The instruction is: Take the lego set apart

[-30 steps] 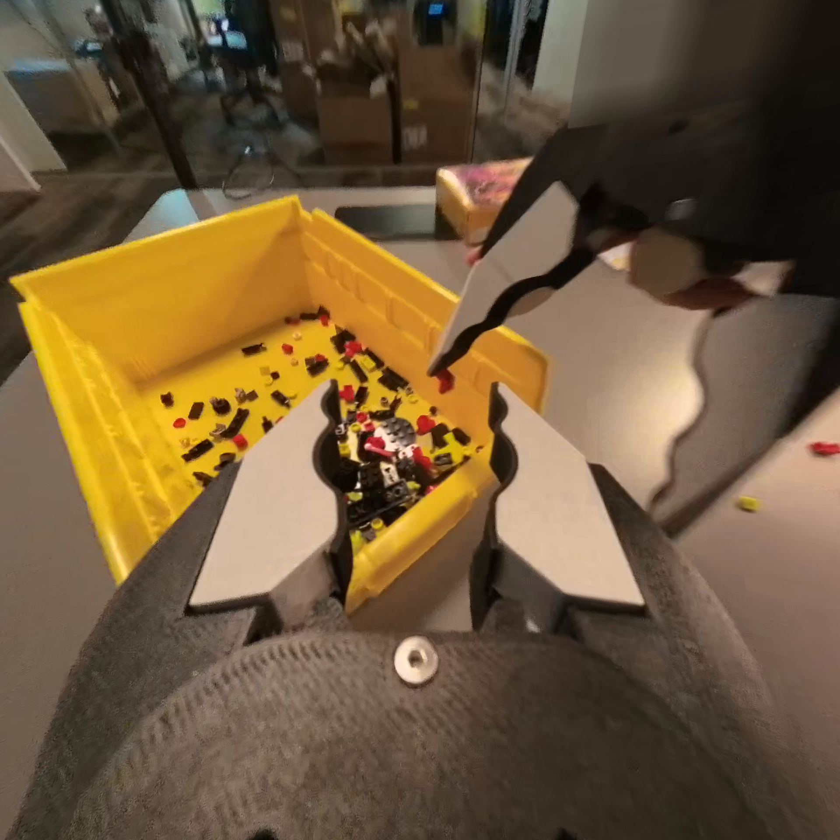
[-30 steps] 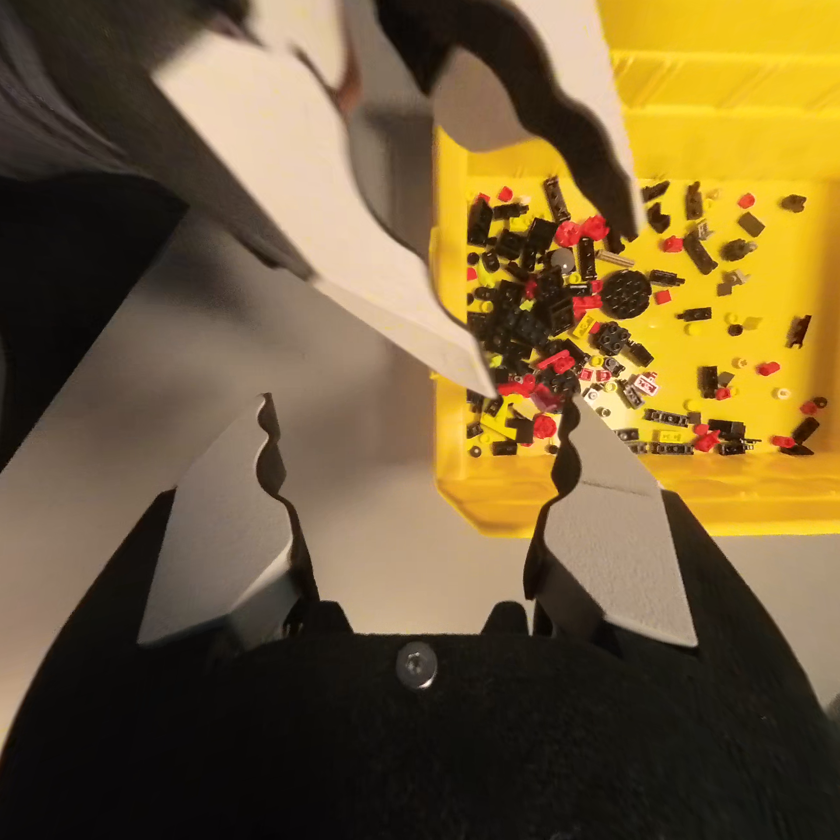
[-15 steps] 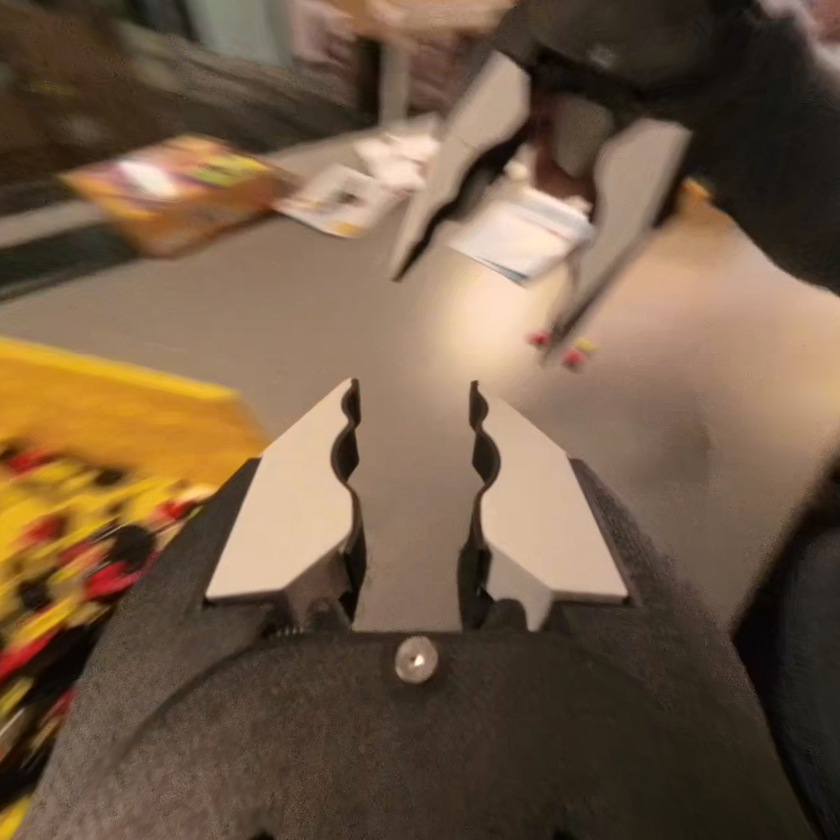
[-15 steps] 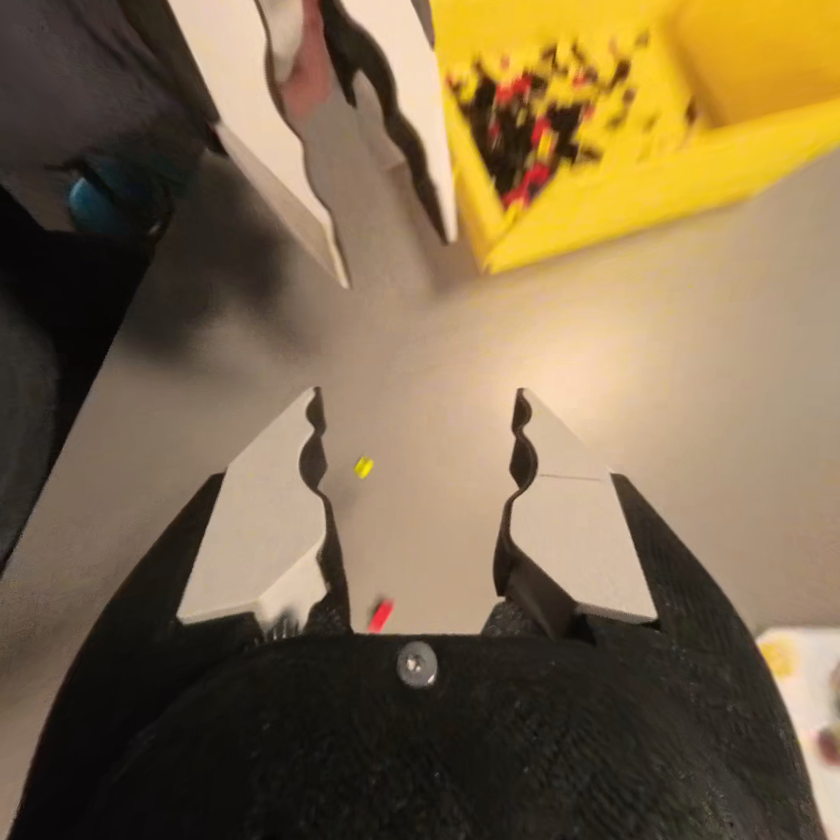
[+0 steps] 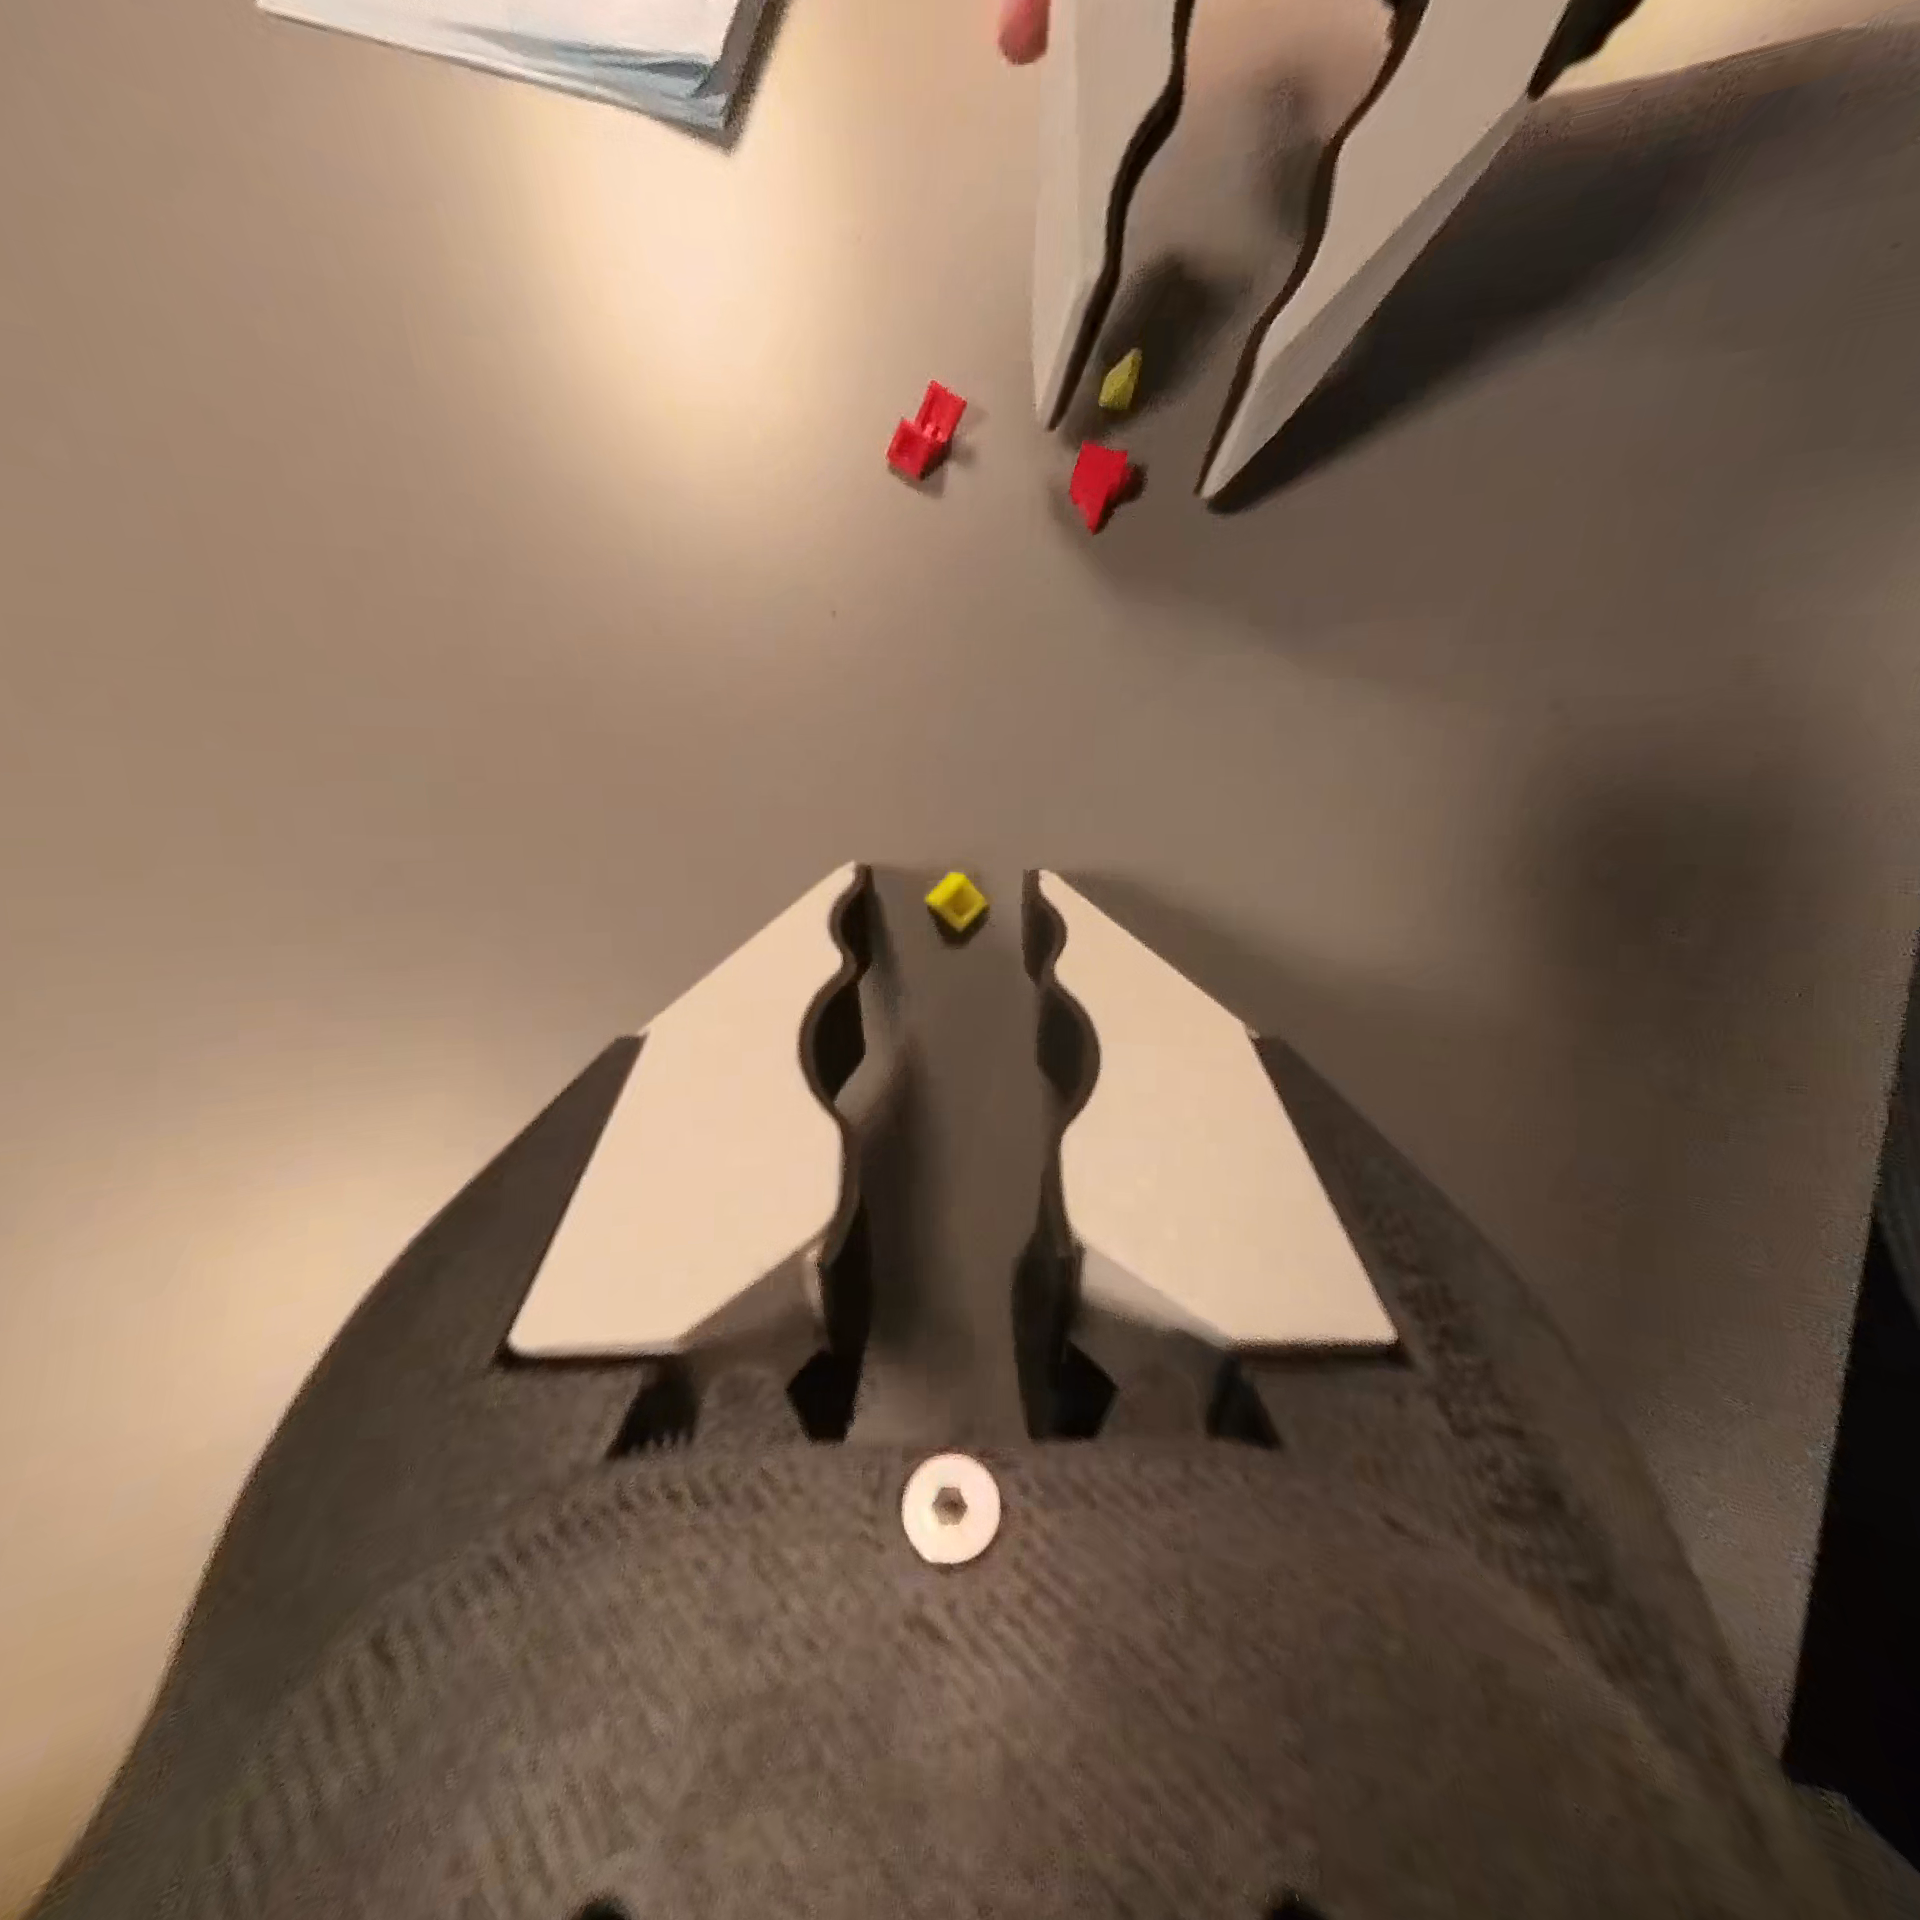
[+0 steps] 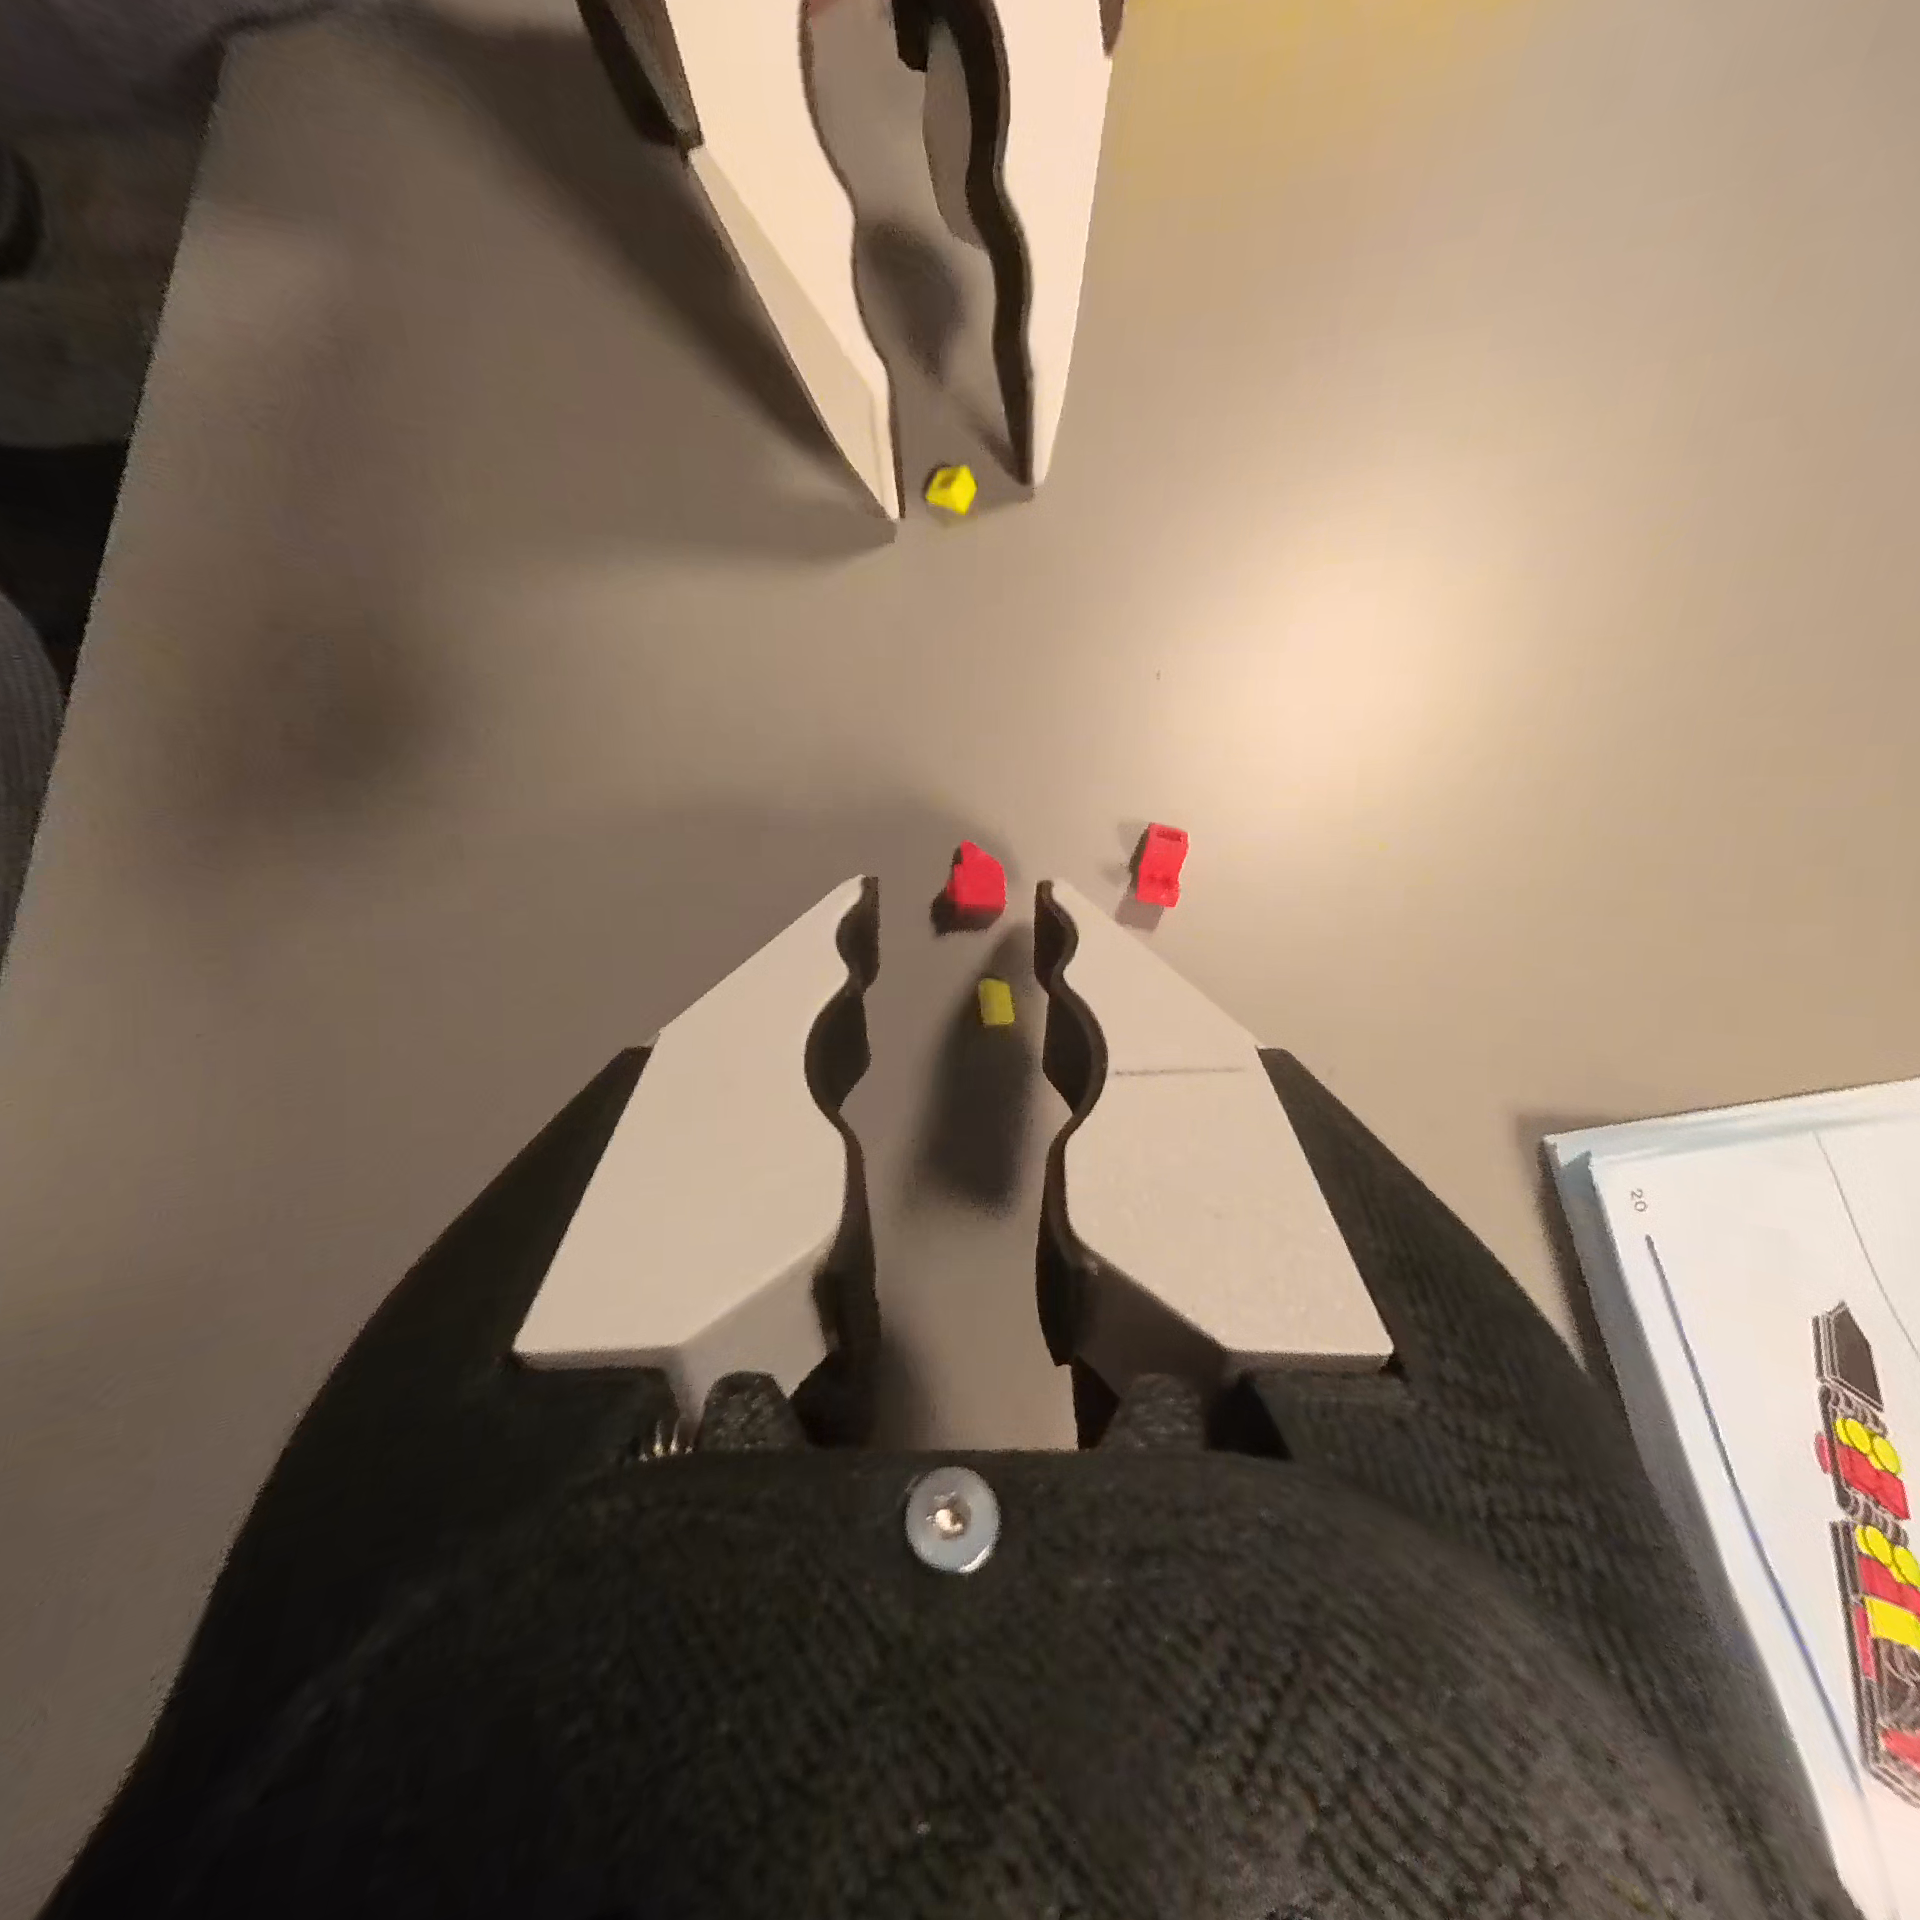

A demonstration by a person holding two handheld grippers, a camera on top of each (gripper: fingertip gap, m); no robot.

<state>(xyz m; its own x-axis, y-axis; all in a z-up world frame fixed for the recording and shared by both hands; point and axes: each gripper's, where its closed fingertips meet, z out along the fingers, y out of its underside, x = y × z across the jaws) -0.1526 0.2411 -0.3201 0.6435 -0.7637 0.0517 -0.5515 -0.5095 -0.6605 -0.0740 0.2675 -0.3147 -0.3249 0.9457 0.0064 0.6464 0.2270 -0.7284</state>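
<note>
Several small loose lego pieces lie on the grey table. My left gripper (image 5: 945, 878) is open, pointing down, with a small yellow piece (image 5: 957, 902) on the table between its tips. It also shows at the top of the right wrist view (image 6: 956, 497) over that yellow piece (image 6: 951, 490). My right gripper (image 6: 954, 888) is open, with a red piece (image 6: 975, 883) at its tips and another yellow piece (image 6: 995, 1003) between its fingers. A second red piece (image 6: 1161, 864) lies just to its right. Neither gripper holds anything.
An instruction booklet (image 6: 1766, 1351) lies on the table to the right of my right gripper; it also shows in the left wrist view (image 5: 520, 42). The table's edge (image 6: 156, 416) runs down the left of the right wrist view.
Both grippers have swung away from the yellow bin, now out of view, and come down over the loose pieces on the table. Both jaws have narrowed.
</note>
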